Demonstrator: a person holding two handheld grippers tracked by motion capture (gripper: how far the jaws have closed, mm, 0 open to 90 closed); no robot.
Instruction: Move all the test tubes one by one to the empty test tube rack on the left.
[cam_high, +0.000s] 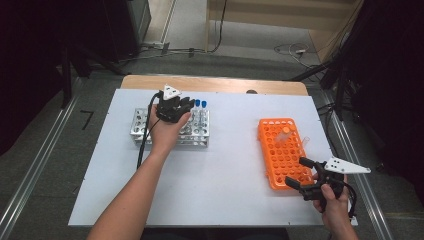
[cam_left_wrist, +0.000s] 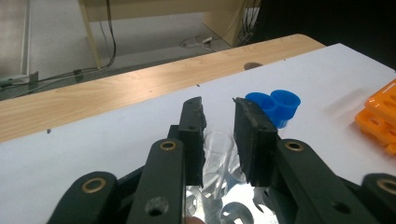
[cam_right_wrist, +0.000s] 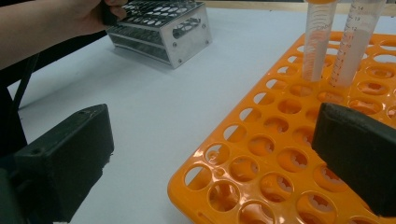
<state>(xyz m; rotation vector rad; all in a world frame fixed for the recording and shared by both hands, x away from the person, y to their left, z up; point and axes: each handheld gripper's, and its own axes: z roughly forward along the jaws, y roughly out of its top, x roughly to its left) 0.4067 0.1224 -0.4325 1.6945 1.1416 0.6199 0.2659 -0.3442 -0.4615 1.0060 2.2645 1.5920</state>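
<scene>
A white sheet (cam_high: 215, 200) covers the wooden table (cam_high: 215, 83). Grey carpet floor (cam_high: 45, 165) surrounds it, cables (cam_high: 292, 49) trail beyond, and dark curtains (cam_high: 395, 75) hang at both sides.

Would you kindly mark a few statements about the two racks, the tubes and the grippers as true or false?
1. The left gripper is over the metal rack. True.
2. A clear tube stands between the left gripper's jaws. True.
3. The right gripper holds a tube. False: its jaws stand wide apart with nothing between them, by the near end of the orange rack.
4. Two blue-capped tubes stand in the orange rack. False: they stand in the metal rack.
5. The orange rack has no tubes in it. False: two clear tubes stand at its far end.
</scene>
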